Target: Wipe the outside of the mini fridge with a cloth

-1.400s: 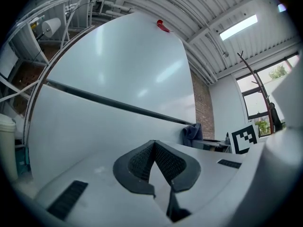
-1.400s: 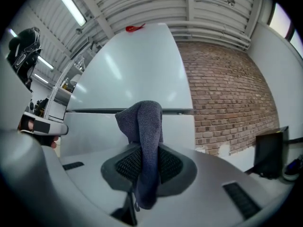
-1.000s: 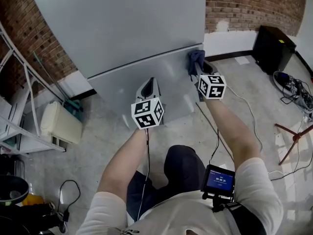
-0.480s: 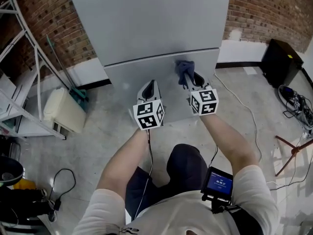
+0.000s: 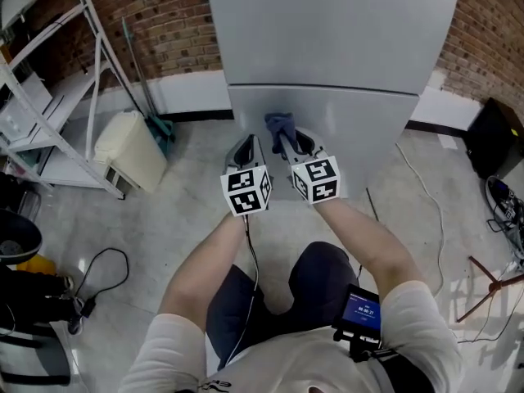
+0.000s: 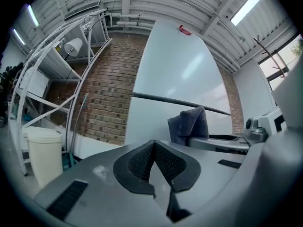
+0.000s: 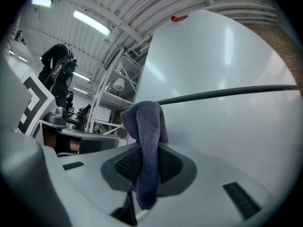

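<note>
Currently, your right gripper (image 7: 144,167) is clenched on the blue-grey cloth (image 7: 143,122). The cloth is pinched between the pads with a folded bunch standing above the jaws and a short tail hanging below. Your left gripper (image 6: 154,162) is closed on nothing, pads meeting, and is held just beside the right one.

The cloth is presented to the lower door (image 5: 360,129) of the mini fridge (image 5: 327,31), just under the door seam (image 5: 327,88). Whether it actually touches the panel cannot be confirmed from any view.

Recommendation for the wipe in hand:
- Press the bunched end flat to the panel so fabric, not the hard jaw tips, meets the finish.
- Keep the grip firm, because only a narrow fold is caught.
- Work in overlapping passes along the seam and then downward.
- Keep the empty left gripper off the surface.

Containers noted:
- The mini fridge has both doors shut, so its contents are unseen.
- The white lidded bin (image 5: 131,158) stands by the brick wall (image 5: 155,15) to the left with its lid down, so its contents are unseen.
- A dark round vessel (image 5: 12,248) sits at the far left edge, and its contents cannot be made out.
</note>
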`<state>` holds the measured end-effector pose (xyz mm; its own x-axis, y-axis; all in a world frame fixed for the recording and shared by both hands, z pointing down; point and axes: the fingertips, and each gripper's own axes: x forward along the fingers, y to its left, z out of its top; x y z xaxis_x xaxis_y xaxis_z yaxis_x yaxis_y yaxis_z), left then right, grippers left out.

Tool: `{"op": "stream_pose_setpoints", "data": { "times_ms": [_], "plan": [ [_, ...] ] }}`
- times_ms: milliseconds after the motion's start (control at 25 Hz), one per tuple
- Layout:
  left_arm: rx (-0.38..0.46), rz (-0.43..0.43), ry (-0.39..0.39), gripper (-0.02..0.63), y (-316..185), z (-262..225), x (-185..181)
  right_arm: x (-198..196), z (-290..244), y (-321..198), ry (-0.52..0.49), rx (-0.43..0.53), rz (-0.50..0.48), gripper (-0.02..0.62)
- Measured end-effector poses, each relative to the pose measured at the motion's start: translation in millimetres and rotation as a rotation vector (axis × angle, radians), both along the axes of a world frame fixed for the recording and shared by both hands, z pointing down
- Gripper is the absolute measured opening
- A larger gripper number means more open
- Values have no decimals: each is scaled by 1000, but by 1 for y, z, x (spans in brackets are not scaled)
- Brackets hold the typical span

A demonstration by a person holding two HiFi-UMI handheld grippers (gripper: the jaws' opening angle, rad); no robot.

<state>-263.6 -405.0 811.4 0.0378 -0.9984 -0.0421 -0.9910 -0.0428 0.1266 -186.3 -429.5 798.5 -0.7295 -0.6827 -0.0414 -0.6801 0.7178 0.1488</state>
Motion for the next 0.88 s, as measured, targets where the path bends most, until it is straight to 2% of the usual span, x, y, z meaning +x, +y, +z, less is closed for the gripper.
{"op": "stream_pose_setpoints", "data": {
  "times_ms": [160, 360, 600, 880],
  "plan": [
    [-29, -77, -9, 3, 13, 14, -38, -45, 10, -2, 5, -16, -31, 63],
    [-23, -100, -56, 3, 34, 25, -63, -76, 34, -19, 19, -63, 0, 63],
    [-39, -102, -25, 3, 39, 29, -80, -83, 42, -33, 20, -73, 21, 63],
    [-40, -54, -20, 3, 31, 27, -58, -62, 38, -33, 17, -66, 45, 63]
  ]
}}
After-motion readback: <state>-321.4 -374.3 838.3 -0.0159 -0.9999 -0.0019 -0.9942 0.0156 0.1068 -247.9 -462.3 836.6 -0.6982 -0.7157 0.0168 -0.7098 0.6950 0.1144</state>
